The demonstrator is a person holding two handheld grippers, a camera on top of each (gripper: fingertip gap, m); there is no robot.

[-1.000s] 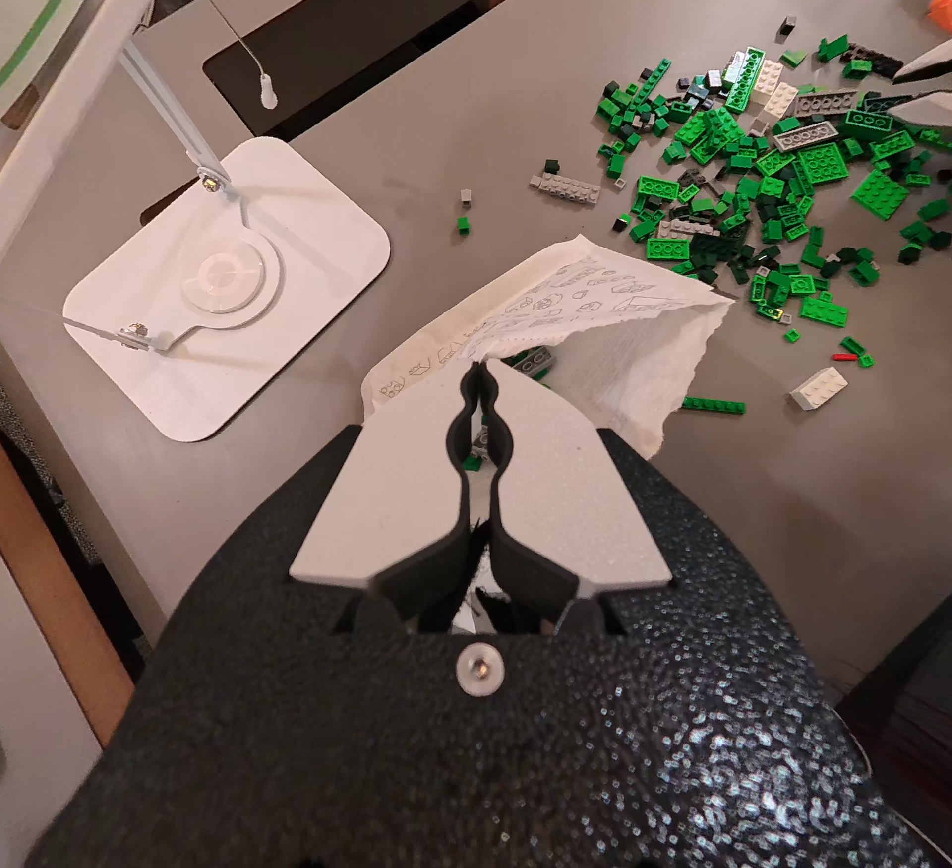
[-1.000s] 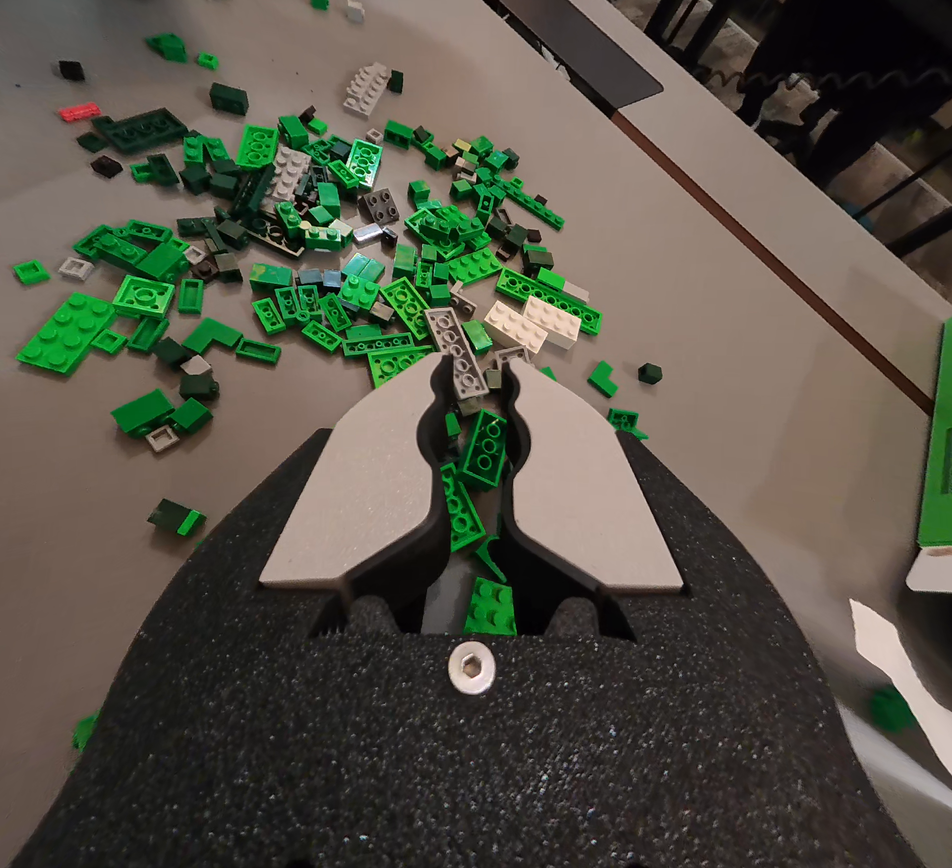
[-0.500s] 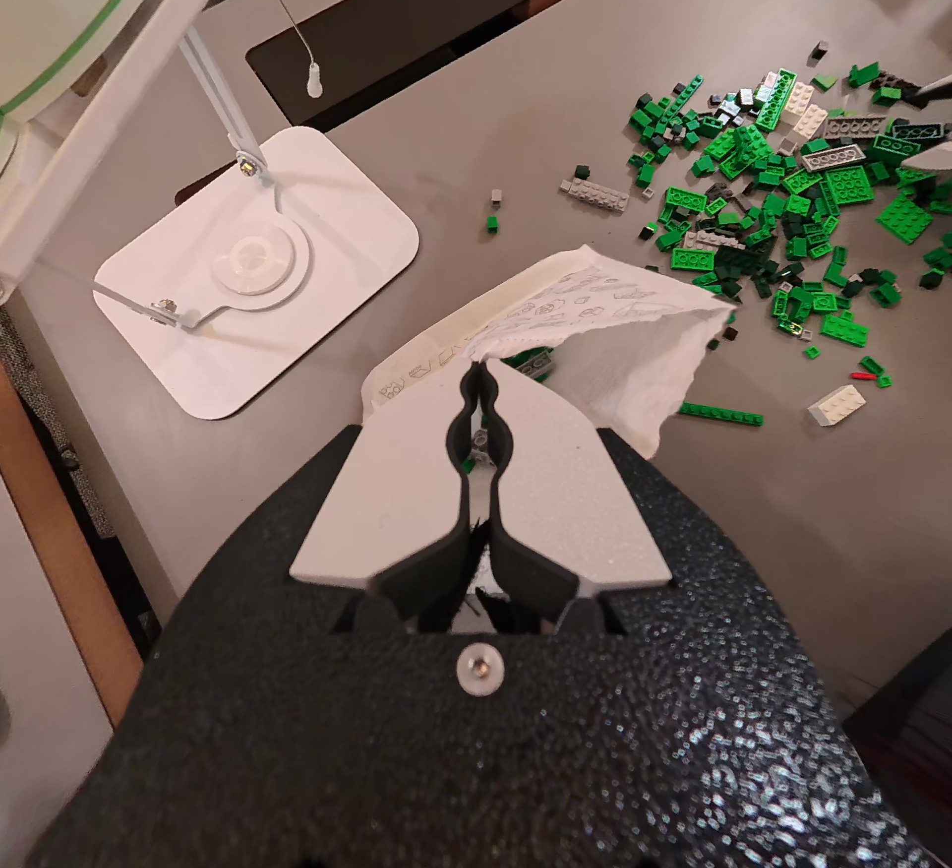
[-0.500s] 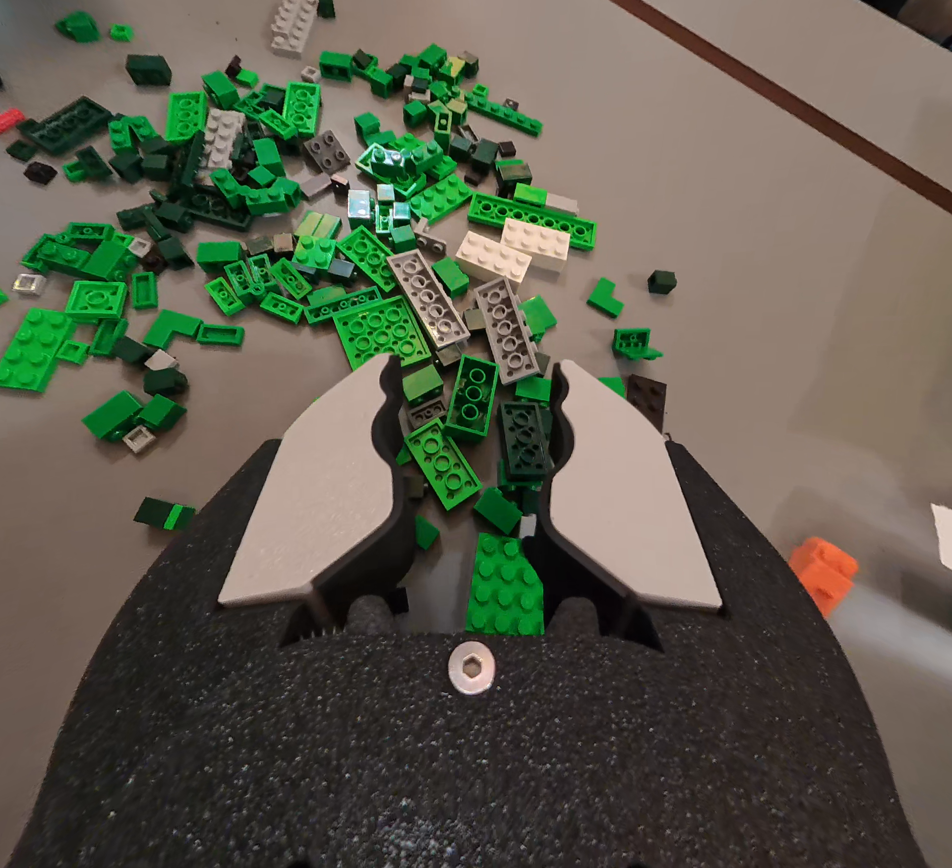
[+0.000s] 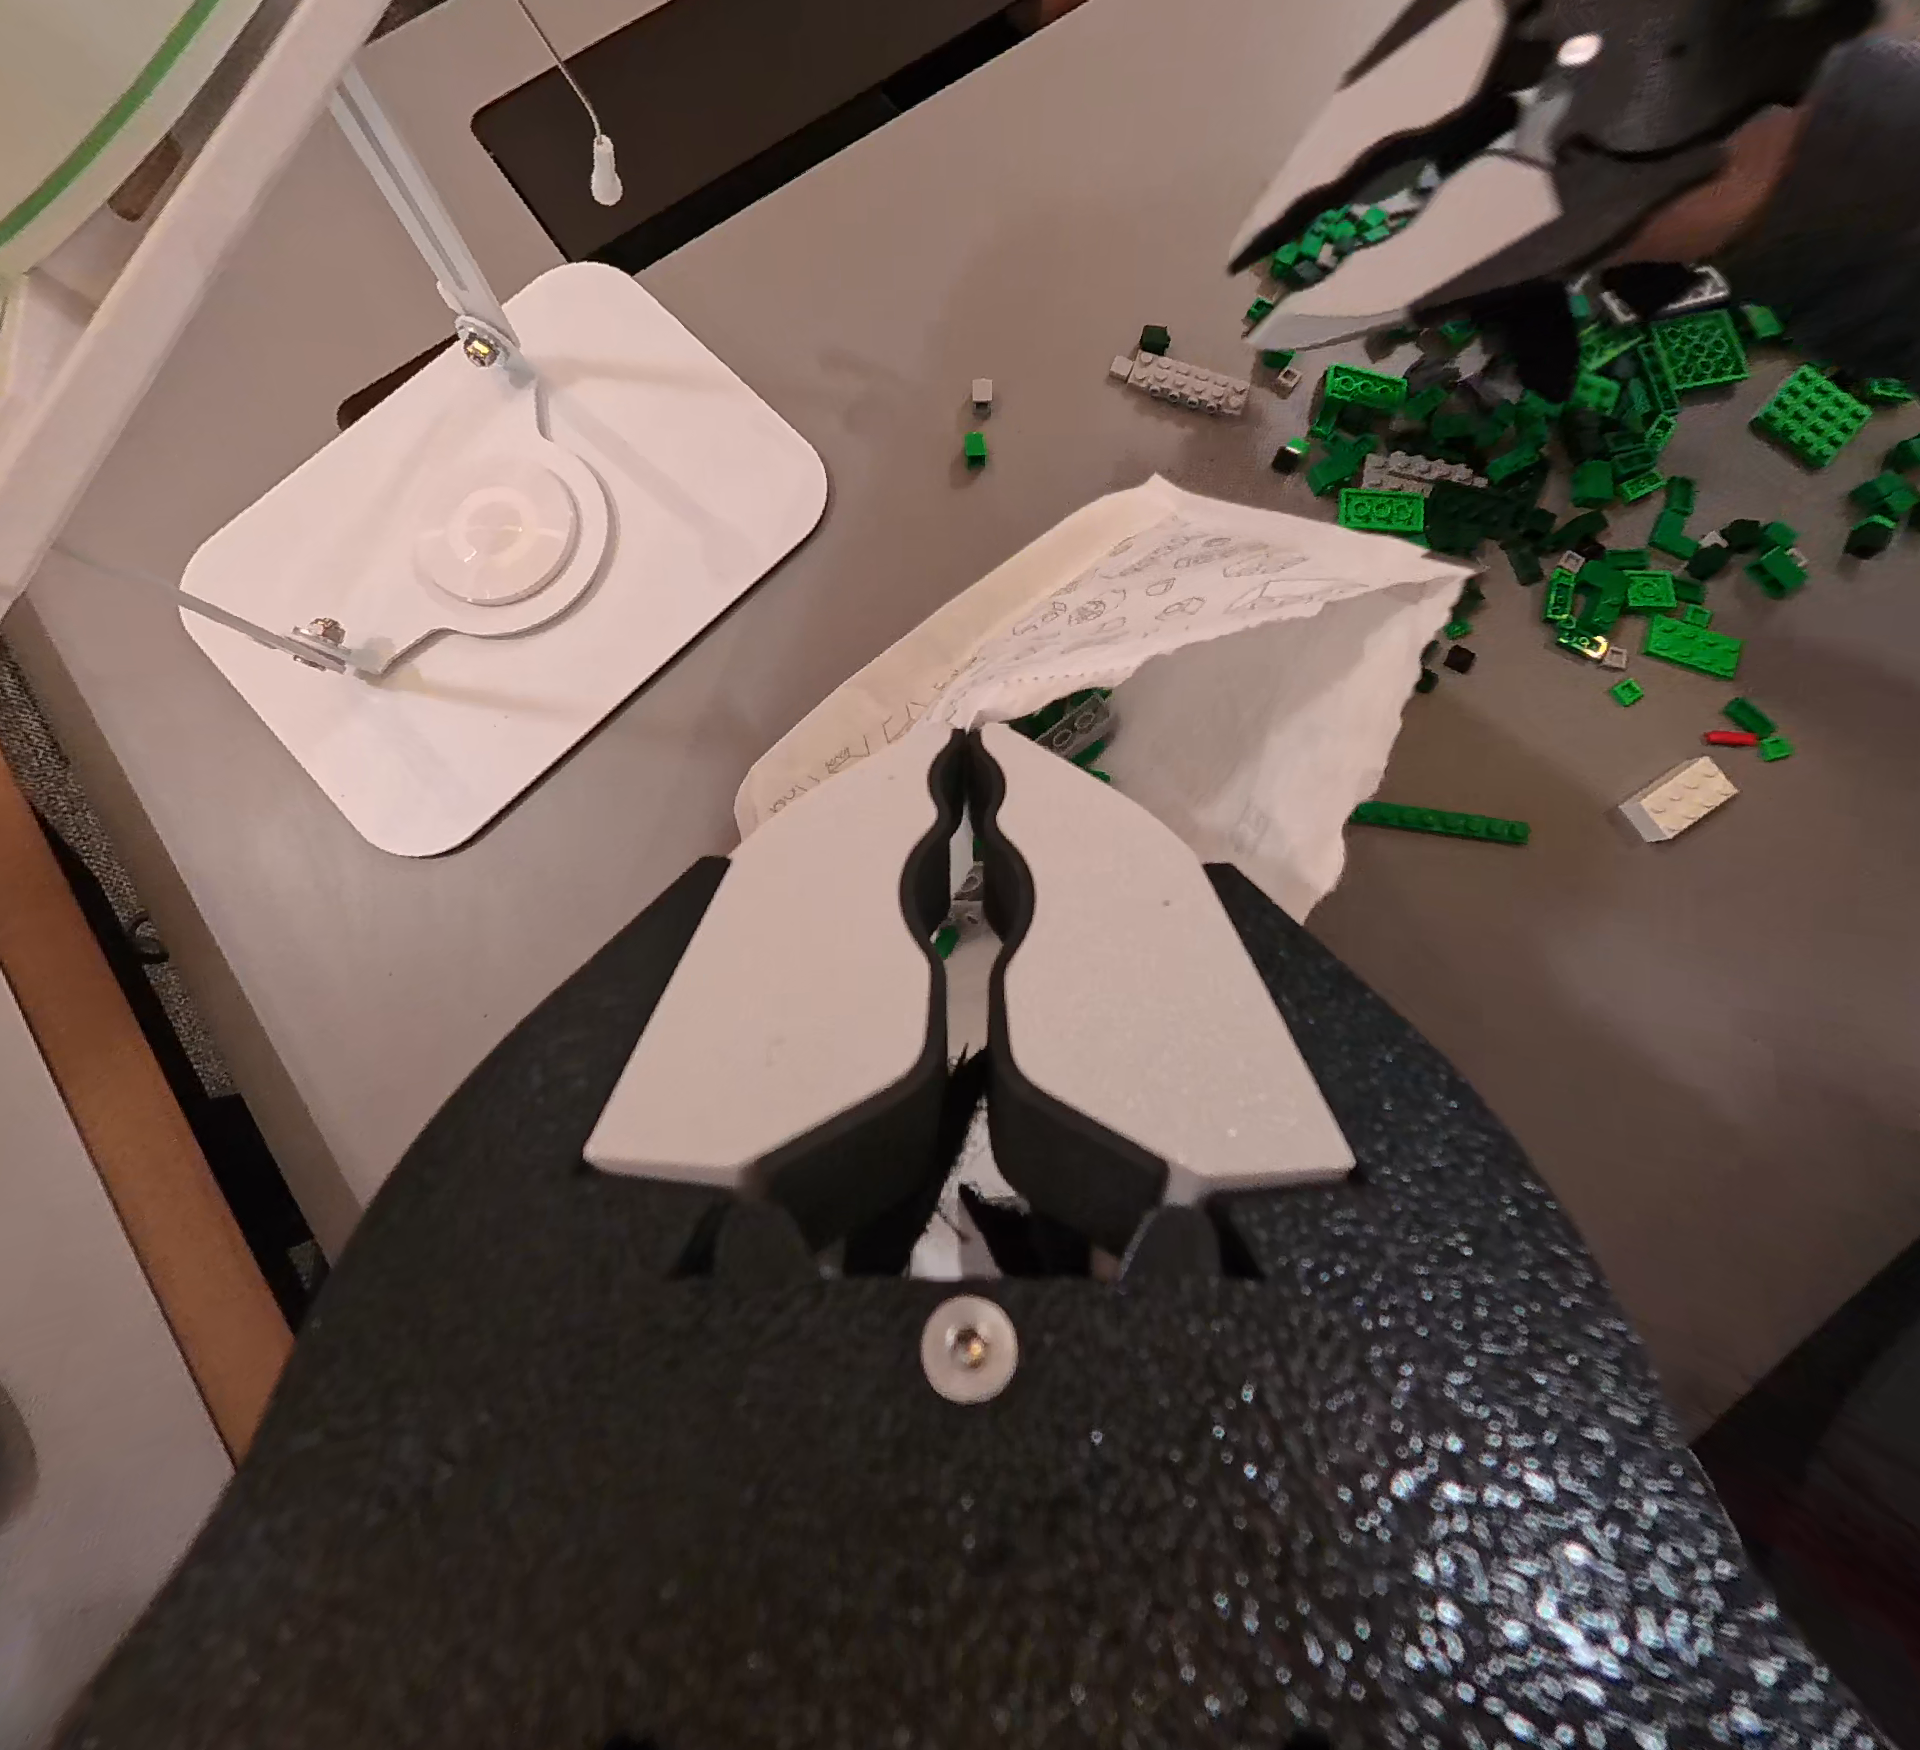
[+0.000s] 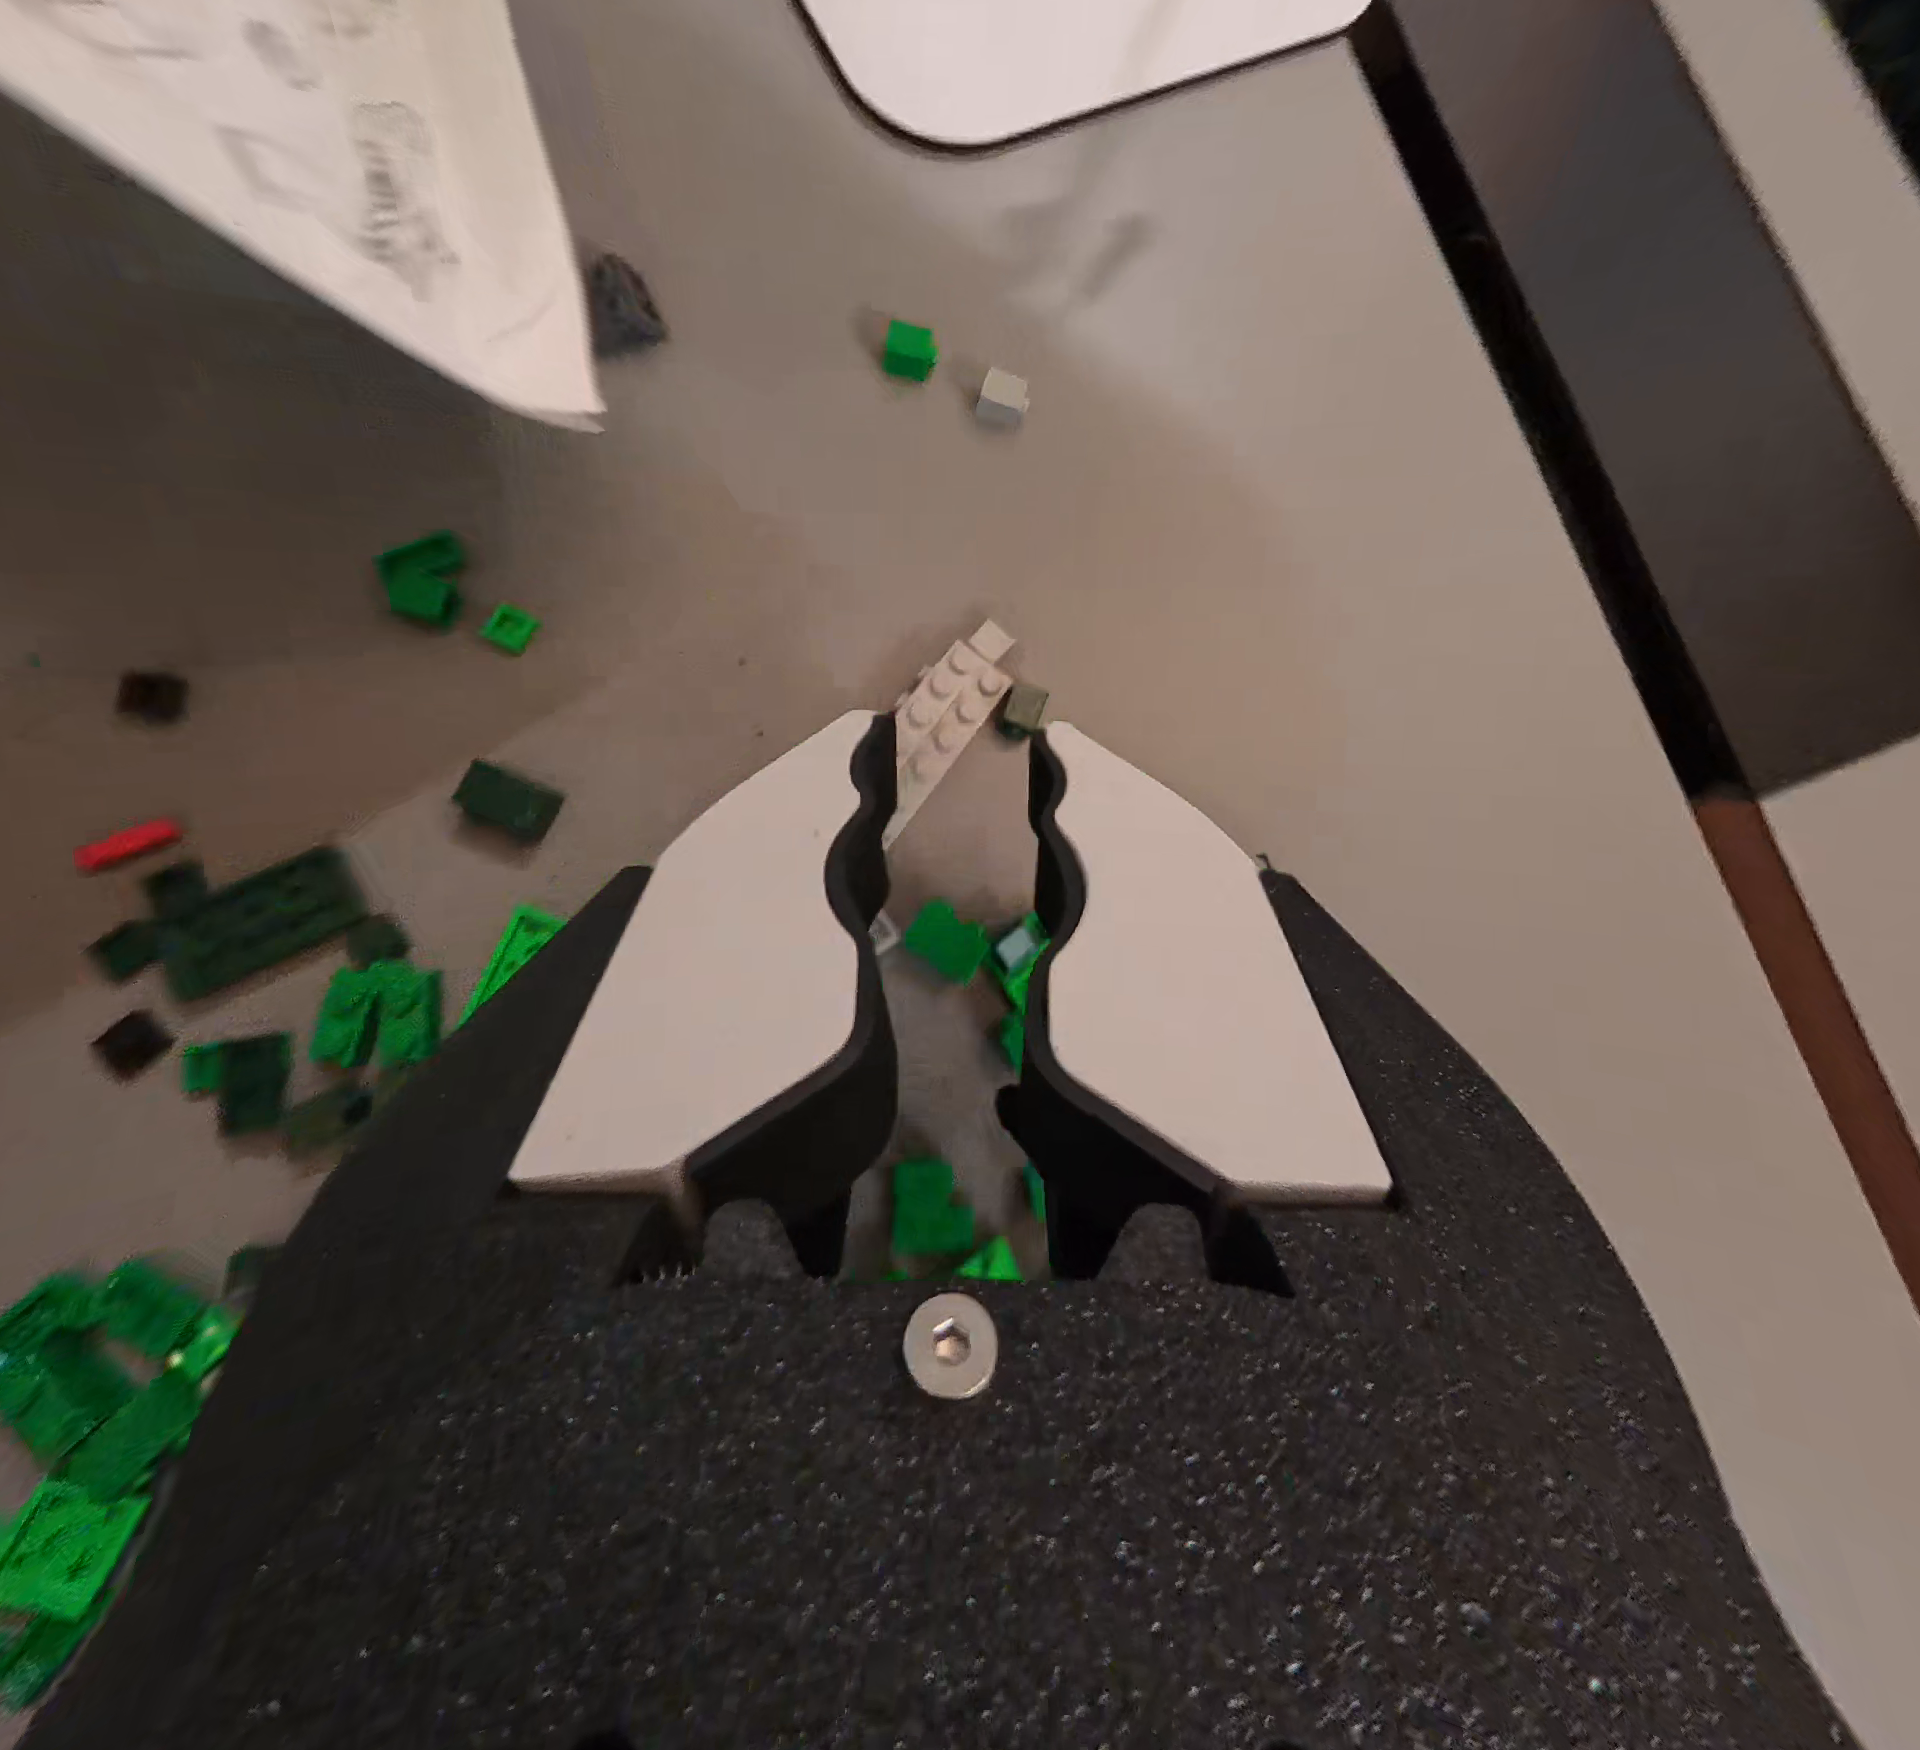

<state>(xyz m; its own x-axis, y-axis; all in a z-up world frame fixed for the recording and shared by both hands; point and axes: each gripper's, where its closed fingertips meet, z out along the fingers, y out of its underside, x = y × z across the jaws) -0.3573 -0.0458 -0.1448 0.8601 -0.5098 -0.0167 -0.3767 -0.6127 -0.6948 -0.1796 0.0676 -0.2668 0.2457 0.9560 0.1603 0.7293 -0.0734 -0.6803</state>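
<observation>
Left wrist view, left tongs (image 5: 971, 736): pressed together, pinching the torn edge of the paper bag (image 5: 1226, 661), which gapes beside the green brick pile (image 5: 1621, 474) on the bench (image 5: 1039, 246).
Left view, risk: thin paper might rip; bricks inside could spill.
Right wrist view, right tongs (image 6: 956, 724): spread, empty, over the grey brick (image 6: 951, 708), near the bag.
Right view, risk: blurry picture, so the tongs may scatter bricks.

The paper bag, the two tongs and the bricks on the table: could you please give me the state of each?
Left tongs: shut on the paper bag's rim.
Paper bag: torn open, mouth held up, bricks inside.
Right tongs: open, above a grey plate.
Loose bricks: scattered on the table.
</observation>
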